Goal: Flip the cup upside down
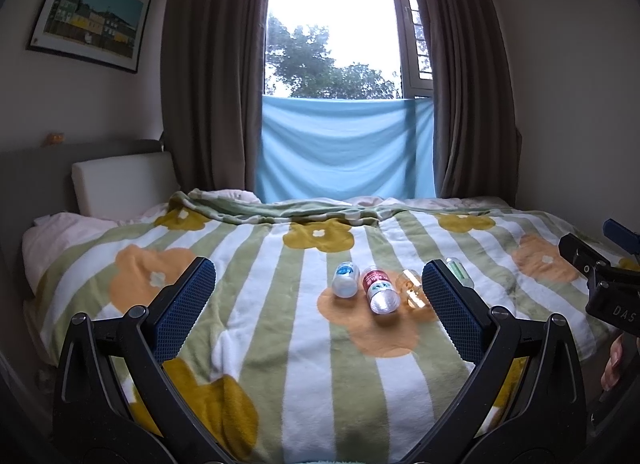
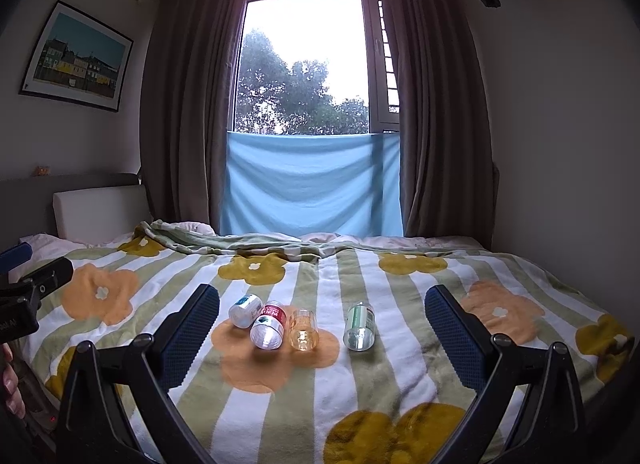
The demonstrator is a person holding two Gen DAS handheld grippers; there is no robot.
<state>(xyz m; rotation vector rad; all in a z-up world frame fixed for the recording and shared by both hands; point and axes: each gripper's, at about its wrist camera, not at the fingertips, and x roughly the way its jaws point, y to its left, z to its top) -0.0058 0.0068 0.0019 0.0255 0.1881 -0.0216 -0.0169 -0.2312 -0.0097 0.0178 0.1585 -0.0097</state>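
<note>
I am holding my left fingers [image 1: 316,284] and my right fingers [image 2: 322,312] wide open with nothing in them, while four little cups [image 2: 304,330] are lying on their sides on the bed blanket [image 2: 360,384].

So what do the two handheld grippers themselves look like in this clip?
Both match: the left gripper and right gripper have black angular plastic finger arms with round pivot bolts, tipped with blue textured pads. White lettering marks one body. Bare fingers show, no sleeves.
</note>
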